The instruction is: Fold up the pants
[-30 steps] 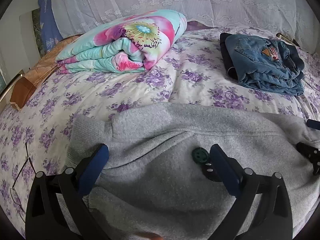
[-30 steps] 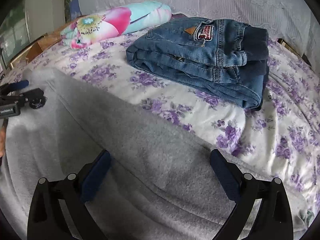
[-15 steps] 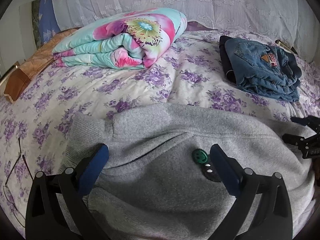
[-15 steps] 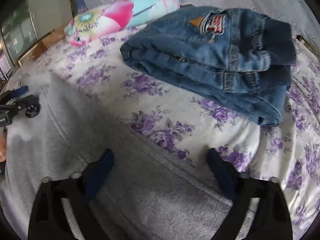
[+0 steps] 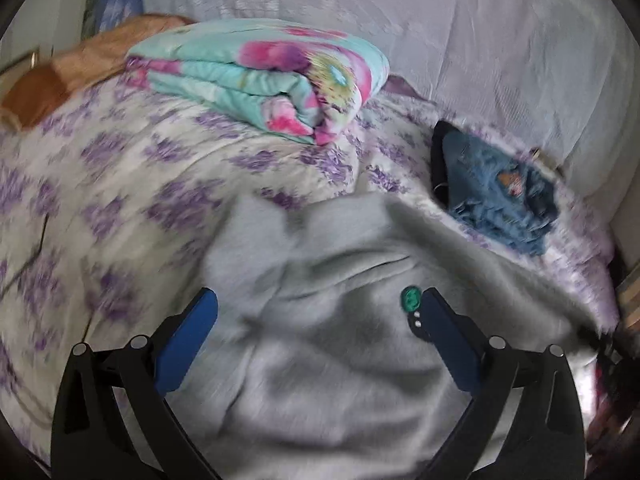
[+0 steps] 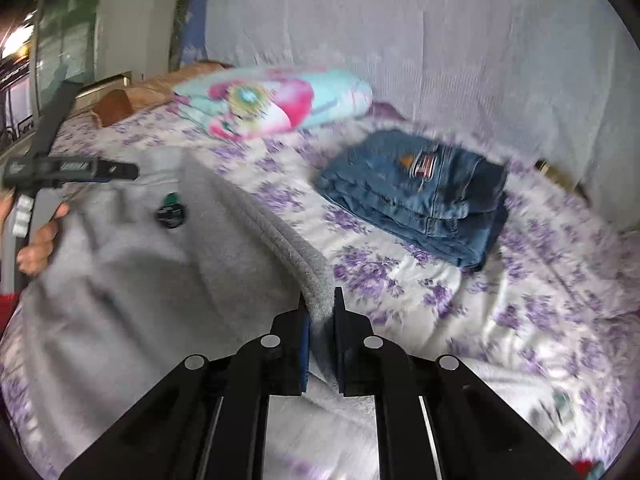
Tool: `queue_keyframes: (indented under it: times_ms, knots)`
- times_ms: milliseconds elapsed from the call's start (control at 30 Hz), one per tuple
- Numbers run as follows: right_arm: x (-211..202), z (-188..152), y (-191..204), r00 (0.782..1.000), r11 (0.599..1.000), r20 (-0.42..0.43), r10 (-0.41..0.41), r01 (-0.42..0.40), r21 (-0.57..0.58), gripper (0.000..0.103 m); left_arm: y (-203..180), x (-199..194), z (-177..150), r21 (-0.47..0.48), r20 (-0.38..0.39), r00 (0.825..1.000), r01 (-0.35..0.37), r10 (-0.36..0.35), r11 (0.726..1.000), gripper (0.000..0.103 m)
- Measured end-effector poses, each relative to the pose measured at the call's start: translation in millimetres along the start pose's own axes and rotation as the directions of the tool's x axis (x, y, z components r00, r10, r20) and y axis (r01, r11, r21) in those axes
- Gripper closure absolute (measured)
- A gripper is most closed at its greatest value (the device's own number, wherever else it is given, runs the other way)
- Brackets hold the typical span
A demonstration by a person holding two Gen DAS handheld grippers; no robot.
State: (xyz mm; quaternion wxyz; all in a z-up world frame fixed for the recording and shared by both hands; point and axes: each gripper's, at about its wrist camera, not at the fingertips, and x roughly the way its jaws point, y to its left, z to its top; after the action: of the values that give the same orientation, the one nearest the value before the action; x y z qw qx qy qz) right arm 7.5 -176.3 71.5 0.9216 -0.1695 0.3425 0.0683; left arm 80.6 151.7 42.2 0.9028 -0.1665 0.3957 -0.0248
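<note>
- Left gripper [image 5: 318, 312]: jaws wide apart over the grey pants [image 5: 328, 360], gripping nothing.
- Pants spread rumpled across the floral bedspread [image 6: 500, 312], green tag [image 5: 411, 299] showing.
- Right gripper [image 6: 319, 308]: jaws pinched tight on the pants' thick edge.
- Folded jeans [image 6: 420, 196] lie apart, farther right.
</note>
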Motion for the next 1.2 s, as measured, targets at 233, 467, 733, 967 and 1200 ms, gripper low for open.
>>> queue_keyframes:
  times_ms: [233, 467, 733, 967, 1200]
  knots:
    - [-71, -54, 60, 0.999, 1.000, 0.036, 0.026, -0.026, -0.005, 0.093, 42, -65, -8, -0.147, 0.053, 0.996, 0.080, -0.073, 0.986, 0.004]
    - [-89, -107, 89, 1.000, 0.999, -0.008, 0.025, -0.025, 0.021, 0.093, 50, -84, -42, -0.192, -0.002, 0.996, 0.086, -0.088, 0.978, 0.004]
    - [-82, -116, 94, 0.999, 0.999, -0.022, 0.027, -0.026, 0.039, 0.093, 66, -73, -65, -0.281, -0.068, 0.991, 0.095, -0.119, 0.955, 0.004]
    - [-75, -119, 90, 0.999, 0.995, -0.018, 0.052, -0.050, 0.081, 0.092, 71, -76, -104, -0.360, -0.144, 0.969, 0.136, -0.199, 0.923, 0.005]
    - [-74, -122, 86, 0.998, 0.991, -0.010, 0.066, -0.064, 0.122, 0.092, 51, -83, -106, -0.397, -0.070, 0.947, 0.263, -0.315, 0.880, 0.005]
